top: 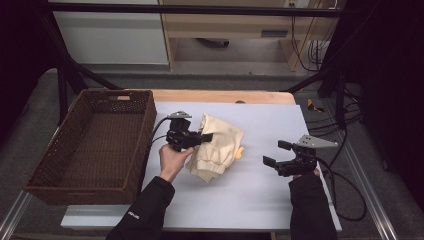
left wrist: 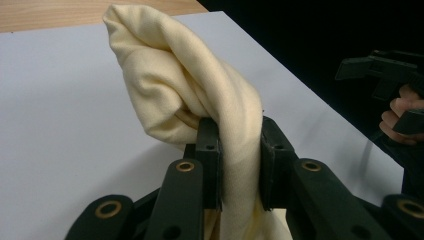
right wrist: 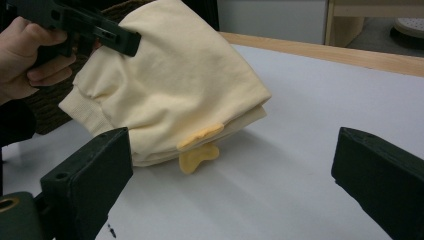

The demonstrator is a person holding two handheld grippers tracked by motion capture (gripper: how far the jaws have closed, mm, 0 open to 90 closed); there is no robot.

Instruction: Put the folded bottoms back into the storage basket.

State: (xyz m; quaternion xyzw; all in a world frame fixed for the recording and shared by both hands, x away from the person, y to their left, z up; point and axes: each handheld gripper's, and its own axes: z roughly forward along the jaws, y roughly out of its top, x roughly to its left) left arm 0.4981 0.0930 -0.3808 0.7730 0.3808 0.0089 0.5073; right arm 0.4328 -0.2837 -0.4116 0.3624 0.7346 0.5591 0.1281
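Left gripper (top: 206, 136) has its two black jaws clamped on a bunched fold of the cream garment (top: 217, 145); in the left gripper view the cloth (left wrist: 200, 95) is squeezed between the pads and rises above them in a twisted hump. Most of the garment hangs folded from that grip, its lower edge on the pale grey table cover (top: 270, 125) near the middle, with a small yellow-orange piece (right wrist: 199, 155) showing at its underside. Right gripper (top: 274, 154) sits well apart to the right, low over the cover, jaws spread wide with nothing between them. At the table's left edge stands a dark brown wicker basket (top: 37, 172), just beside the left hand (top: 172, 161); its woven floor is bare
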